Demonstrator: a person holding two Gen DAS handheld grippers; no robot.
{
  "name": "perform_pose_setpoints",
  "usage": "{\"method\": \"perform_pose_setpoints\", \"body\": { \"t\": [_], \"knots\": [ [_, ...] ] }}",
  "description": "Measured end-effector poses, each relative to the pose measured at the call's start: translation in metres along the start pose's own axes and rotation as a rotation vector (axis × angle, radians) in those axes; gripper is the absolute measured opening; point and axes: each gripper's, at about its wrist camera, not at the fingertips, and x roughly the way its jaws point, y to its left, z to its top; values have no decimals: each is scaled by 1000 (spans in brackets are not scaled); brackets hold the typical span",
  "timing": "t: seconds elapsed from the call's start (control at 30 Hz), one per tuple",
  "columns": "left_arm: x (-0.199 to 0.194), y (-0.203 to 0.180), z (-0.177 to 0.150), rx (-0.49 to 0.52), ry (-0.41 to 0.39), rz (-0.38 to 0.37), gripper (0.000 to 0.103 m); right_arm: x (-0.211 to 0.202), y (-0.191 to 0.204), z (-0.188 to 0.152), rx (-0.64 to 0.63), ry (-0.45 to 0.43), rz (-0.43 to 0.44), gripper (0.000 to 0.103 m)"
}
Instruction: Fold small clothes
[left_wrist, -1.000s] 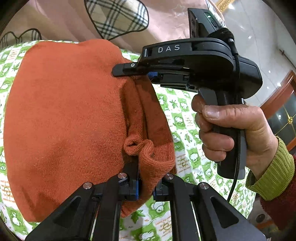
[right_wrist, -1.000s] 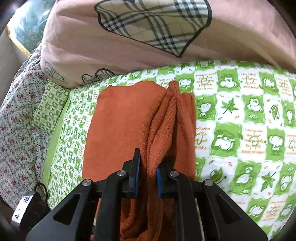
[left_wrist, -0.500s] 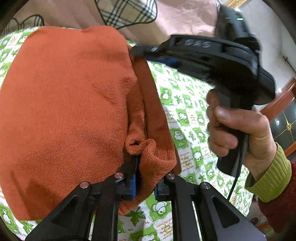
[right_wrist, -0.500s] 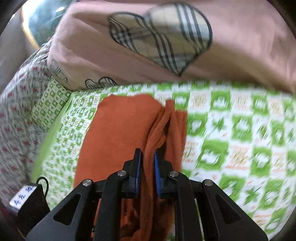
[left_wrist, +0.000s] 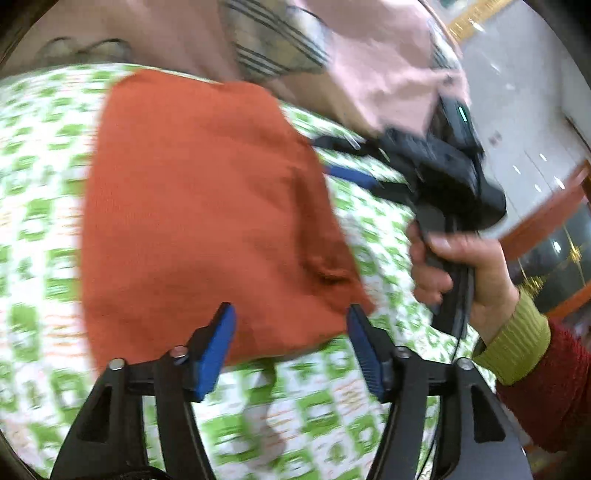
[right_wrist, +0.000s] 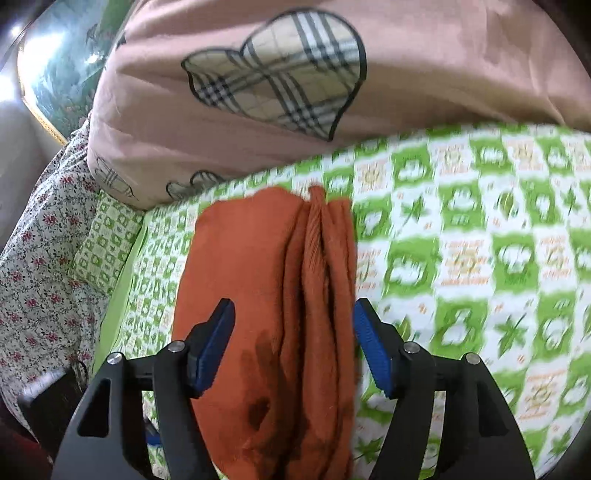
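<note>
Orange knit garment lies flat on green-checked bed sheet, one side folded in, pleats bunched along that edge. Left claw and right claw both spread apart, gripping nothing. Judged partly folded; cross-fold remains.

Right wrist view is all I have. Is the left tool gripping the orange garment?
Observer: No. The left tool is open wide at the near edge of the orange garment, with nothing pinched.
Operator: Where does my tool sit, seen from that side?
Observer: The right tool is by the garment's far right corner, held by the right hand in a green cuff.
</note>
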Motion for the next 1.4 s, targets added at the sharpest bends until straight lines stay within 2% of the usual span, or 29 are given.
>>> {"method": "perform_pose_setpoints", "body": {
  "t": [0.07, 0.17, 0.3, 0.47, 0.5, 0.53, 0.57, 0.6, 0.63, 0.67, 0.7, 0.77, 0.87, 1.0, 1.13, 1.2, 1.3, 1.4],
  "knots": [
    [-14, 26, 7, -60, -35, 74, 78, 9, 2, -5, 4, 33, 0, 70],
    [-26, 72, 22, -182, -71, 121, 79, 19, 3, -10, 2, 66, -10, 74],
    [-12, 118, 44, -308, -53, 87, 80, 28, -3, -11, 35, 104, -13, 74],
    [17, 134, 65, -320, -34, 22, 78, 42, -8, -16, 72, 161, -31, 74],
    [29, 132, 68, -321, -27, -1, 65, 46, -9, -17, 81, 179, -37, 66],
    [35, 131, 68, -319, -22, -27, 61, 51, -10, -19, 98, 198, -32, 57],
    [40, 130, 70, -309, -20, -9, 55, 56, -11, -21, 120, 213, -16, 44],
    [45, 127, 71, -288, -25, 2, 46, 58, -13, -23, 142, 219, -11, 36],
    [43, 123, 70, -272, -31, 2, 41, 58, -12, -24, 157, 217, -11, 33],
    [37, 120, 69, -266, -42, -13, 35, 55, -7, -24, 160, 208, -11, 29],
    [29, 118, 67, -261, -56, -31, 33, 52, -3, -24, 160, 203, -7, 27],
    [3, 112, 62, -243, -99, -50, 33, 43, 13, -25, 156, 183, 42, 26],
    [-48, 114, 45, -237, -156, -41, 33, 40, 43, -34, 130, 184, 134, 26],
    [-106, 140, 11, -286, -188, 2, 33, 58, 90, -58, 84, 214, 260, 26],
    [-138, 171, -25, -330, -167, 85, 33, 93, 128, -83, 37, 272, 325, 25],
    [-147, 190, -41, -354, -157, 102, 33, 108, 141, -96, 4, 299, 325, 25],
    [-136, 206, -56, -378, -125, 120, 36, 126, 147, -106, -8, 327, 286, 25],
    [-131, 217, -60, -401, -97, 119, 47, 129, 140, -108, 11, 331, 242, 26]
  ]
}}
